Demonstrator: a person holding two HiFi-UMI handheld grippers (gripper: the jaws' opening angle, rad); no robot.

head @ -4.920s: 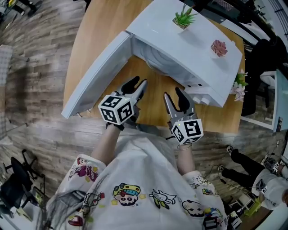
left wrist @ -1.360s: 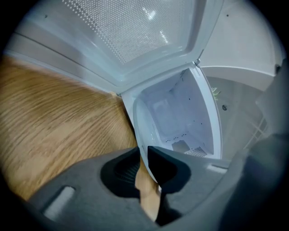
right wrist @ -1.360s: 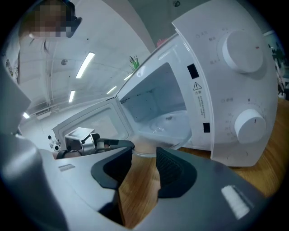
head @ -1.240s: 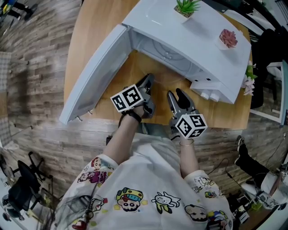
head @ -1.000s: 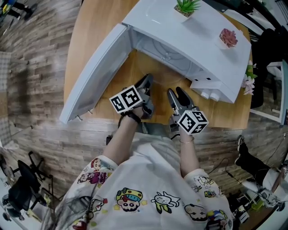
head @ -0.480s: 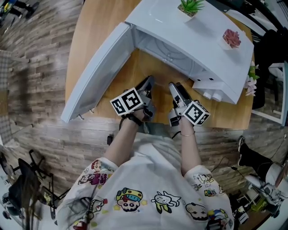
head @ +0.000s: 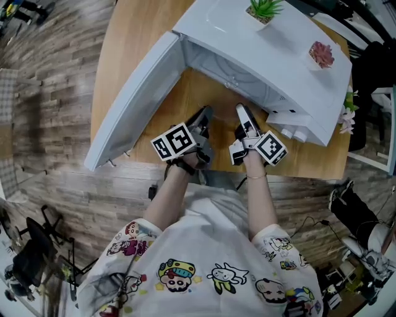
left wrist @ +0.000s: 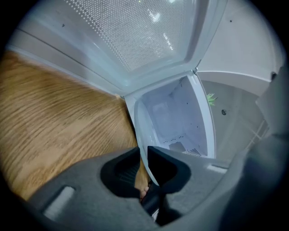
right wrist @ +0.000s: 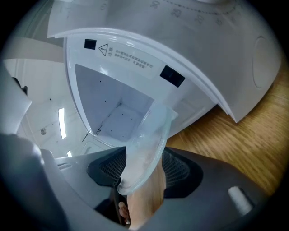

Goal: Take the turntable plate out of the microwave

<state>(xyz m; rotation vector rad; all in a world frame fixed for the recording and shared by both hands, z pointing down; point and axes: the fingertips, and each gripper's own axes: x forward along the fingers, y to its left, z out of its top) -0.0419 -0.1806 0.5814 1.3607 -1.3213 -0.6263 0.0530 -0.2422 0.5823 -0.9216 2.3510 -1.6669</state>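
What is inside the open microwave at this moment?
In the right gripper view the microwave shows bare white walls. The glass turntable plate, clamped in the right gripper, covers part of the floor, so that patch cannot be checked.

Green plant (head: 265,8), pink succulent (head: 321,54)

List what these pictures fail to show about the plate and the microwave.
- Turntable plate: in the head view the clear glass hardly shows, and the left gripper and right gripper cover it.
- Microwave cavity: in the head view it is hidden under the microwave's own top.
- Warning label: in the right gripper view the print is too small to read.
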